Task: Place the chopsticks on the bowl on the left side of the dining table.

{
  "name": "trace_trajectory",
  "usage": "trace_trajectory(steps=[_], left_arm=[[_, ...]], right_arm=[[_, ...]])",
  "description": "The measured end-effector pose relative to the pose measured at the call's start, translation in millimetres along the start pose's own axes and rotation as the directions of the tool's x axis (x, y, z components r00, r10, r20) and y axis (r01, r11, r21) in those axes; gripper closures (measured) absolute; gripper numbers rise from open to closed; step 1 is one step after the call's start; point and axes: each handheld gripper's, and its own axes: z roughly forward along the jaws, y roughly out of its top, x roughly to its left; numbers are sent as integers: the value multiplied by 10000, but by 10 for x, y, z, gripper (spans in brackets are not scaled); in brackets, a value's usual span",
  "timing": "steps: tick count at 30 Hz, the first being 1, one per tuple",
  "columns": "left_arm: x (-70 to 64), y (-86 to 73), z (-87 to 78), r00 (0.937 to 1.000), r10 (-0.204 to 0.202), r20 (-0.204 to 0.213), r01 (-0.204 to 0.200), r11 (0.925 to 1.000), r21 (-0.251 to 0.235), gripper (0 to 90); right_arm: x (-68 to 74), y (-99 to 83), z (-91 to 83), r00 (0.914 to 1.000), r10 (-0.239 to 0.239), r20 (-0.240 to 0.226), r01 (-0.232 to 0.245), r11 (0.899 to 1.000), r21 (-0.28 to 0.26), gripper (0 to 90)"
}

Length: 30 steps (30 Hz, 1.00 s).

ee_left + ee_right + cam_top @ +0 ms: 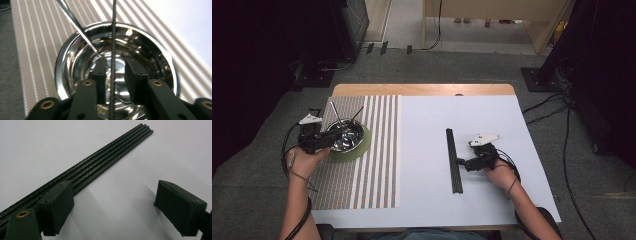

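Note:
A shiny steel bowl [348,135] sits on a green round mat [366,144] on the striped placemat [362,175]. Two thin rods lean in the bowl, a silver one [335,114] and a dark one [357,115]. My left gripper [332,141] reaches over the bowl's near side. In the left gripper view, my left gripper [115,71] is open inside the bowl [72,57], with the dark rod [113,30] standing loose between the jaws and the silver rod [80,27] to its left. My right gripper [461,163] [115,195] is wide open beside a bundle of black rods [453,150] [105,160], one jaw over them.
A white sheet [452,120] covers the table's middle and right, with a strip of wood [422,89] showing at the far edge. Cables [557,107] and dark equipment stand on the carpet around the table.

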Motion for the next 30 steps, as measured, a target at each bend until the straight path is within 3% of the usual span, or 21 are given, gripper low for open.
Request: trace_trajectory(steps=[3,7,11,13,17,23,30], left_arm=[[-30,24,-8,9999,105,13,-105,9999,-93,578],[-74,46,-1,9995,309,-44,-309,9995,-51,504],[-122,82,5,9993,317,219,-318,9995,61,392],[-151,106,-2,9988,488,95,-488,9988,-37,360],[-208,160,2,9977,539,-407,-541,9985,-46,315],[-234,198,-14,9992,192,-360,-197,9997,-145,309],[-375,266,-11,9983,500,-283,-507,9984,-266,299]], right_arm=[[0,0,0,10000,-4,-1,4,10000,-1,152],[0,0,0,10000,0,0,0,10000,2,152],[0,0,0,10000,9,-2,-9,10000,3,152],[0,0,0,10000,11,-3,-11,10000,4,152],[-2,0,0,10000,-11,-5,11,10000,-1,152],[-3,0,0,10000,-25,-2,25,10000,-7,152],[-2,0,0,10000,-23,4,23,10000,-6,152]])
